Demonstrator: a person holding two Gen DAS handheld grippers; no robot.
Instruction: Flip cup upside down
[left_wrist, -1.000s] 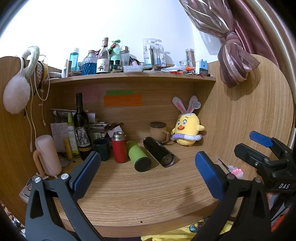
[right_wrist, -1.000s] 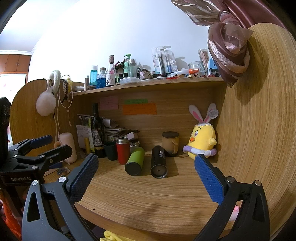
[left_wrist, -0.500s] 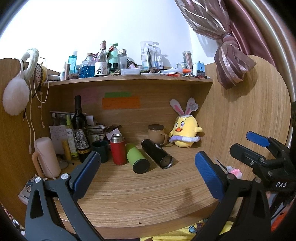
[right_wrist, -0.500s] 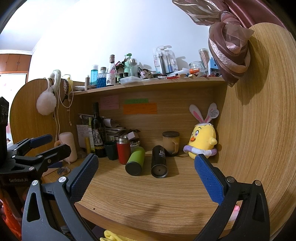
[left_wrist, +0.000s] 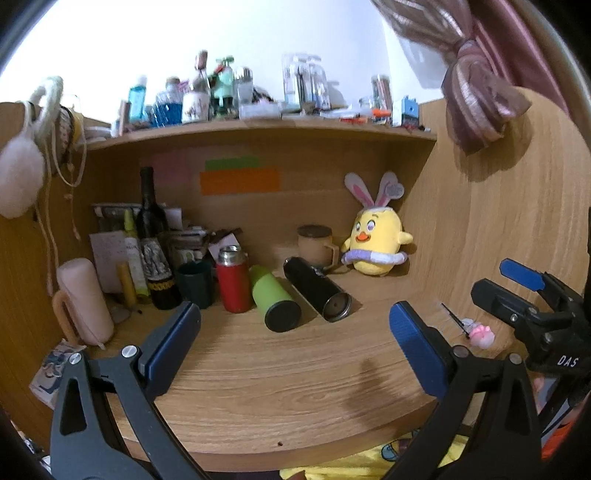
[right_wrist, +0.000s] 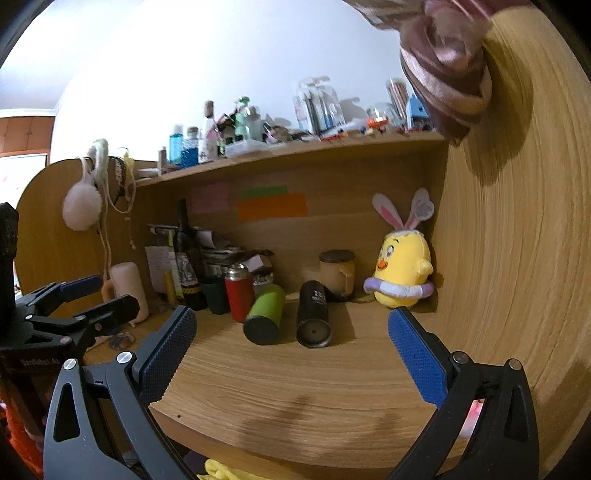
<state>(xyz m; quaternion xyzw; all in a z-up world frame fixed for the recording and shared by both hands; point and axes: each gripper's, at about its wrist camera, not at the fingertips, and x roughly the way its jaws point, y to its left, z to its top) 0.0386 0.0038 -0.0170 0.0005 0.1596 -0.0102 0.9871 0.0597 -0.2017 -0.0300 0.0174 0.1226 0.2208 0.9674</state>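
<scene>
A green cup (left_wrist: 275, 299) (right_wrist: 265, 313) and a black cup (left_wrist: 317, 288) (right_wrist: 313, 314) lie on their sides on the wooden desk (left_wrist: 280, 376), ends toward me. A red flask (left_wrist: 232, 278) (right_wrist: 240, 293) and a dark green cup (left_wrist: 195, 282) stand upright behind them. My left gripper (left_wrist: 293, 343) is open and empty, above the desk's front part, short of the cups. My right gripper (right_wrist: 291, 347) is open and empty, also short of the cups; it shows at the right of the left wrist view (left_wrist: 517, 295).
A tan lidded mug (left_wrist: 318, 245) and a yellow plush chick (left_wrist: 376, 243) stand at the back. A wine bottle (left_wrist: 153, 243), papers and a pink holder (left_wrist: 85, 299) crowd the left. A small pink item (left_wrist: 478, 330) lies right. A cluttered shelf (left_wrist: 258, 123) runs overhead.
Both grippers have moved a little closer to the desk and the view has tilted down slightly. The cups have not moved.
</scene>
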